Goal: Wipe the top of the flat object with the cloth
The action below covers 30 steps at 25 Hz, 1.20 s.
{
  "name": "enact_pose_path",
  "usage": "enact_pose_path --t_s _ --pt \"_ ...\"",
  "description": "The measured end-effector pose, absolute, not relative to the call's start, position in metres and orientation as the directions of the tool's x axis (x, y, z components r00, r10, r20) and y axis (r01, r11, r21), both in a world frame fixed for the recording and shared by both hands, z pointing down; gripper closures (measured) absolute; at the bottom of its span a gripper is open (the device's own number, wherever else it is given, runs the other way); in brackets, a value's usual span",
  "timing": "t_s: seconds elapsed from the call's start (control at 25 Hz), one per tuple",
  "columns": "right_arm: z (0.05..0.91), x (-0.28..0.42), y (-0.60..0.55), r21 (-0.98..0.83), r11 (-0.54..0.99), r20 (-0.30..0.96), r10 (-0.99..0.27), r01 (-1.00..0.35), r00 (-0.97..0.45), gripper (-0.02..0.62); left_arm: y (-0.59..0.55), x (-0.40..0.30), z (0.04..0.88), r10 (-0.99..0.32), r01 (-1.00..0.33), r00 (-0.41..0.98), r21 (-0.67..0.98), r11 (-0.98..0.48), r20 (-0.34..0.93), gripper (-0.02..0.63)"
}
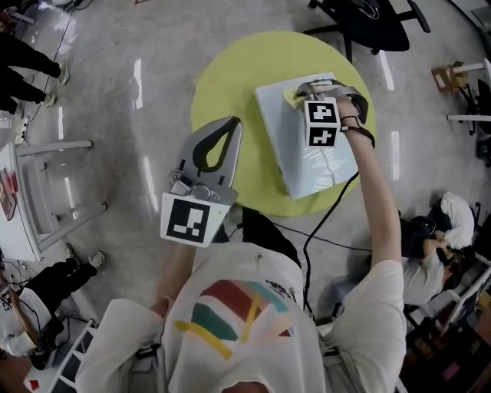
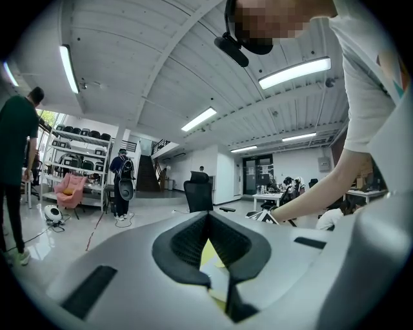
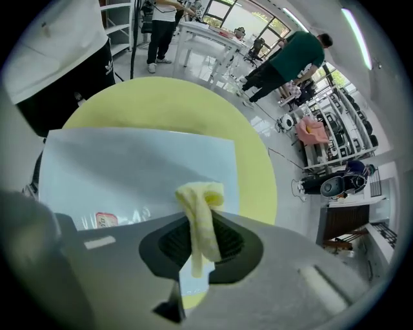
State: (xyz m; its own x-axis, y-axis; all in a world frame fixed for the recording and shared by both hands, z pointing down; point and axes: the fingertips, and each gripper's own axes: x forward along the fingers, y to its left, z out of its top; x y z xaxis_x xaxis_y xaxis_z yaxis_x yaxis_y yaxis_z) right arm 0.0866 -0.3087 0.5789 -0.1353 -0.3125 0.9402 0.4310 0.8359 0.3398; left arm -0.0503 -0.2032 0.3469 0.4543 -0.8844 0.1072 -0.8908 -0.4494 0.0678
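A pale blue flat object (image 1: 314, 153) lies on the right half of a round yellow table (image 1: 222, 77). My right gripper (image 1: 301, 94) is over the object's far corner, shut on a small yellow cloth (image 1: 292, 96). In the right gripper view the cloth (image 3: 201, 219) hangs folded between the jaws, just above the flat object (image 3: 129, 167) and the table (image 3: 255, 142). My left gripper (image 1: 230, 121) hovers at the table's near left edge, shut with nothing in it. The left gripper view shows its tips (image 2: 208, 216) meeting, with a sliver of table below.
A black office chair (image 1: 368, 19) stands beyond the table. A white frame table (image 1: 46, 184) is at the left. People sit on the floor at the right (image 1: 437, 246) and stand at the far left (image 1: 31, 73). A black cable (image 1: 322, 222) trails from the right gripper.
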Motion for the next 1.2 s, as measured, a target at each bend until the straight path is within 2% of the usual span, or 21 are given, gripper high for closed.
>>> enact_pose_path --t_s 0.52,1.2 --pt "0.584 0.135 -0.216 0.225 0.873 0.974 -0.219 0.433 -0.066 0.569 -0.195 -0.045 0.338 -0.868 -0.869 0.493 0.078 -0.488 0.056 0.591" --pt "0.582 0.200 -0.100 0.145 0.900 0.986 -0.165 0.411 0.015 0.569 -0.181 -0.023 0.325 -0.817 -0.816 0.576 0.071 -0.574 0.019 0.591"
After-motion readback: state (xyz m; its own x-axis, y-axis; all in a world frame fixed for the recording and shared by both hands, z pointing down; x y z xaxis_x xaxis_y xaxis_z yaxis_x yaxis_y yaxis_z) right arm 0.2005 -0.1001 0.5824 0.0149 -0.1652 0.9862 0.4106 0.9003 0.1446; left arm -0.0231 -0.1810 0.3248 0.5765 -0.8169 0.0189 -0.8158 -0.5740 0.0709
